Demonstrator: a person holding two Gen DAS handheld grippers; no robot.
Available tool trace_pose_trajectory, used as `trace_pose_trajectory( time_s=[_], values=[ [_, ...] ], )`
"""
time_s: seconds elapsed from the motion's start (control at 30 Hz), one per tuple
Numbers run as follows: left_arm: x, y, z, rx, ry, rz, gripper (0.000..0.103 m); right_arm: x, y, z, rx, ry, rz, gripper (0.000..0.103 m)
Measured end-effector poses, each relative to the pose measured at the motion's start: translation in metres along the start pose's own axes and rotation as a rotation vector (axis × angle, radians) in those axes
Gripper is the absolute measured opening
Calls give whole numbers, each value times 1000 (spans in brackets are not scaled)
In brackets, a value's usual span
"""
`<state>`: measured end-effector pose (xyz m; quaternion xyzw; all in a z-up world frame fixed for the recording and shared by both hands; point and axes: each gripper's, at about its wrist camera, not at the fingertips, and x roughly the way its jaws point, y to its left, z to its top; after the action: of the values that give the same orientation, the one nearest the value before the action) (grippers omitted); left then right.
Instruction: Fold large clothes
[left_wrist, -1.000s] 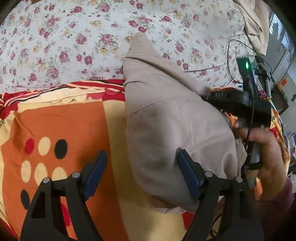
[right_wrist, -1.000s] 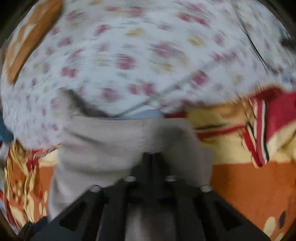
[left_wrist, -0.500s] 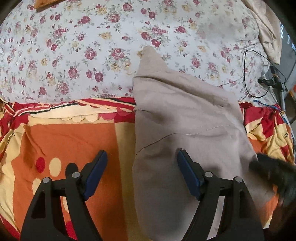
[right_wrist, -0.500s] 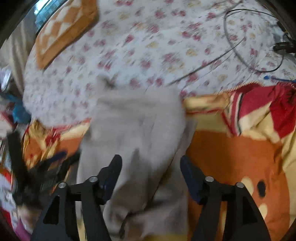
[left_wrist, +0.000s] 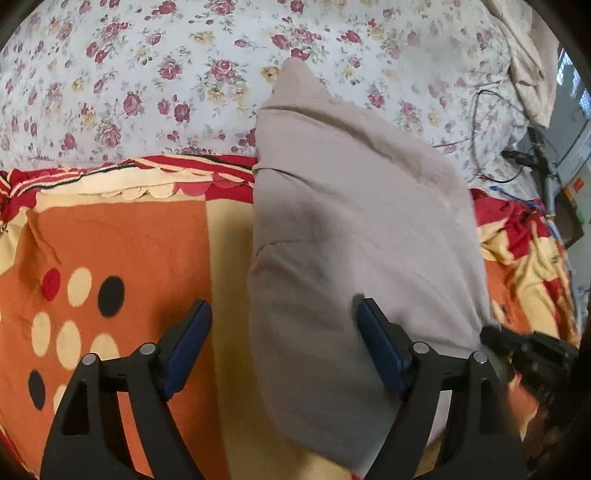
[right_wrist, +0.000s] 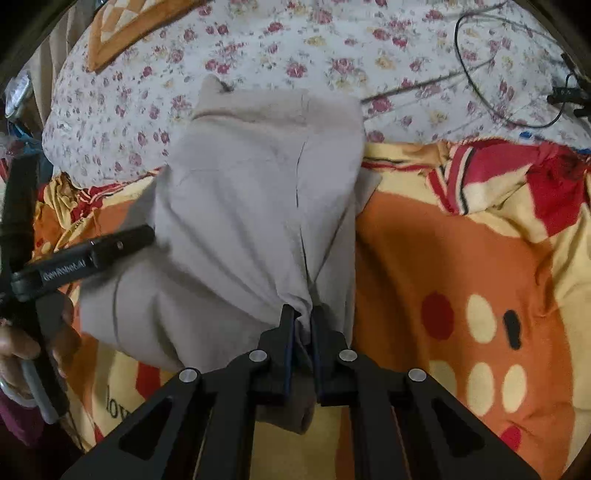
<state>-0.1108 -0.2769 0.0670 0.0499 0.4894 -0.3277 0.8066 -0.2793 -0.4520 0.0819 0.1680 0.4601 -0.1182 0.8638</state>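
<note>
Left gripper (left_wrist: 282, 345): jaws spread wide, holding nothing. Its blue-padded fingers (left_wrist: 376, 347) straddle the near left edge of the beige garment (left_wrist: 354, 236); the right-hand finger is over the cloth, the left-hand one over the orange blanket (left_wrist: 122, 251). Whether either pad touches the fabric cannot be determined.

Right gripper (right_wrist: 302, 325): jaws drawn nearly together, clamped on a bunched fold at the near edge of the beige garment (right_wrist: 255, 192). Cloth gathers into creases that run away from the pinch point, and a little fabric shows between the fingers below it.

Garment position: it lies folded lengthwise directly ahead of both grippers, its near part on the orange, cream and red blanket (right_wrist: 443, 266), its far end reaching onto the floral bedsheet (left_wrist: 147, 81) beyond. A narrow tip of the cloth points away from the left gripper at the far end.

In the right wrist view, the left hand (right_wrist: 22, 343) grasps the left gripper's black handle, to the left of the right gripper, with that device's front end just beside the garment's left edge. In the left wrist view, part of the right gripper's black body (left_wrist: 532, 354) appears at lower right, blurred.

Black cables (right_wrist: 491, 85) lie on the bedsheet, ahead and to the right.
</note>
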Motion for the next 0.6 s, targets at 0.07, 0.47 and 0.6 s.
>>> trace_pose_trajectory(
  time_s=[0.07, 0.47, 0.6],
  values=[
    [-11, 7, -3, -5, -10, -17, 81, -17, -5, 3, 54, -54, 12, 16],
    [-38, 48, -19, -5, -21, 72, 81, -33, 58, -16, -95, -23, 289, 63],
    [-37, 59, -13, -51, -19, 59, 81, -15, 103, -37, -278, 37, 250, 66]
  ],
)
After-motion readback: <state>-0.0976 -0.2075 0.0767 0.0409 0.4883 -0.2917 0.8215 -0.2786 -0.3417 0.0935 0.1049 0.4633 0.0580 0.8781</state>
